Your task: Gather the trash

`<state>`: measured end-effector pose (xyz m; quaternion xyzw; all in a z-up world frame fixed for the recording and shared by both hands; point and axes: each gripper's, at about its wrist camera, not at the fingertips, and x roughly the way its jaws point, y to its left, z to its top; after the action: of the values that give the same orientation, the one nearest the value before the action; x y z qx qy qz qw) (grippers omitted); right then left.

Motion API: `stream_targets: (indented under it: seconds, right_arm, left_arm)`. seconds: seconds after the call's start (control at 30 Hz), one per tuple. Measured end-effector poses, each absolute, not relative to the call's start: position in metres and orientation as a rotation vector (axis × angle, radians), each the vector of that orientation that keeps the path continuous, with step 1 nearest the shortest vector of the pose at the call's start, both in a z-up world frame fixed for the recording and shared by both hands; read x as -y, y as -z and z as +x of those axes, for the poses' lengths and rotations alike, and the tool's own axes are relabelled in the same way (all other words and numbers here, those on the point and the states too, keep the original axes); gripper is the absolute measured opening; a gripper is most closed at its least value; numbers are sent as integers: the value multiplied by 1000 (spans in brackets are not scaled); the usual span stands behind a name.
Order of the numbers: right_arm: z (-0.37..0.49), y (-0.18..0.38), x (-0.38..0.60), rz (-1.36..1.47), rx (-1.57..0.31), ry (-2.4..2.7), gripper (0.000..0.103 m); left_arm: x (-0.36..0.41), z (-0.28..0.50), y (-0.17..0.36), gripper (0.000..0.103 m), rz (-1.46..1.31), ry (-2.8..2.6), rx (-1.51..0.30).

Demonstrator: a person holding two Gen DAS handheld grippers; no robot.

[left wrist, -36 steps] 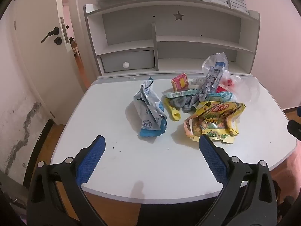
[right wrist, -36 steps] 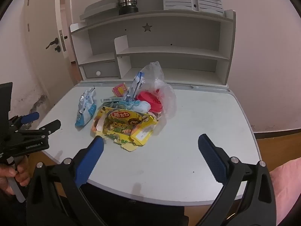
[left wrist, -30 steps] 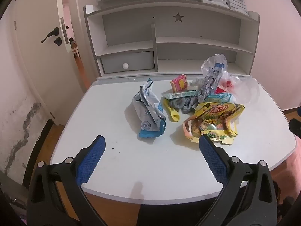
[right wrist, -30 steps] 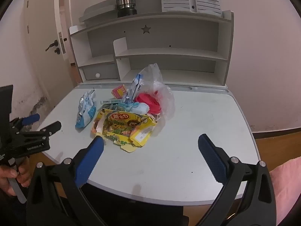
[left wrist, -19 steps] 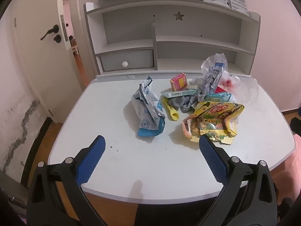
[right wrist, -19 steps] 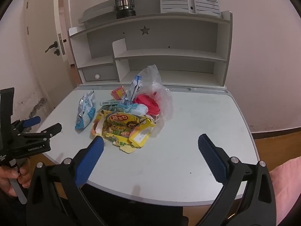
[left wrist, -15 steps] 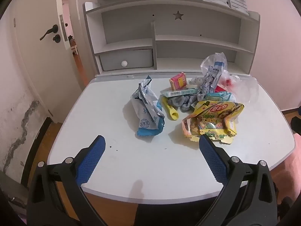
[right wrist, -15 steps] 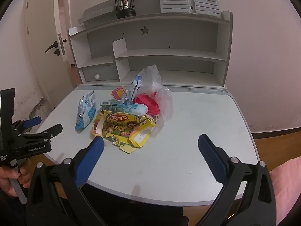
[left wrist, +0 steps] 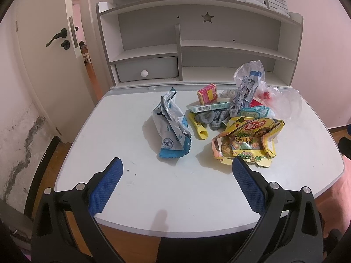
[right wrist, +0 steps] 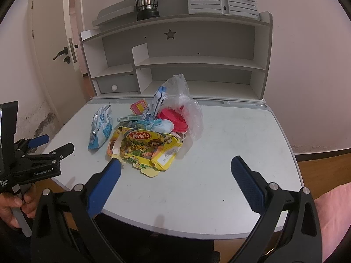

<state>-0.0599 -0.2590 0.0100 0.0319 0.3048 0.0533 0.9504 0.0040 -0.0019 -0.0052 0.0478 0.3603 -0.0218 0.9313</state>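
Trash pile on my desk [left wrist: 136, 118], toward its back, at 12 to 1 o'clock from my left tool [left wrist: 176, 168]. Yellow snack box [left wrist: 246, 139], torn open, is nearest; at its 9 o'clock lies the blue-and-white bag [left wrist: 171, 129], apart from the rest. Beyond the box: grey sock [left wrist: 210, 118], yellow tube [left wrist: 197, 126], flat green box [left wrist: 209, 107], pink carton [left wrist: 207, 93], crumpled wrapper [left wrist: 244, 89] standing upright, clear plastic bag [left wrist: 283, 103]. From my right tool [right wrist: 175, 167] the box [right wrist: 144, 148] sits at 11 o'clock, with a red lid [right wrist: 174, 117] under the clear bag [right wrist: 186, 103]. Both tools hang over the desk's near edge, fingers spread wide, holding nothing. Behind the pile: shelf unit [left wrist: 219, 50] with a lantern [right wrist: 145, 2] on top.
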Motion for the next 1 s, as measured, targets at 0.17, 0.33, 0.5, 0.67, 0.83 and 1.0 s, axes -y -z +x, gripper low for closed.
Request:
stream_targets:
  seconds: [0.17, 0.33, 0.5, 0.67, 0.83, 1.0]
  right_arm:
    - [-61, -9, 258, 66, -618, -104, 97]
    - [-61, -7, 256, 60, -618, -108, 97]
    - [-61, -6, 255, 61, -621, -110, 97]
    - [-61, -5, 254, 59, -624, -112, 97]
    - [-60, -6, 255, 60, -623, -113, 97]
    - [-60, -7, 254, 57, -625, -116, 97]
  left_arm:
    - [2, 4, 5, 97, 96, 43, -738]
    - [1, 4, 5, 97, 94, 45, -738]
    - [2, 4, 6, 97, 95, 44, -739]
    - [3, 3, 6, 97, 97, 47, -739]
    - [4, 2, 6, 97, 98, 48, -737]
    - [4, 1, 7, 97, 99, 48, -738]
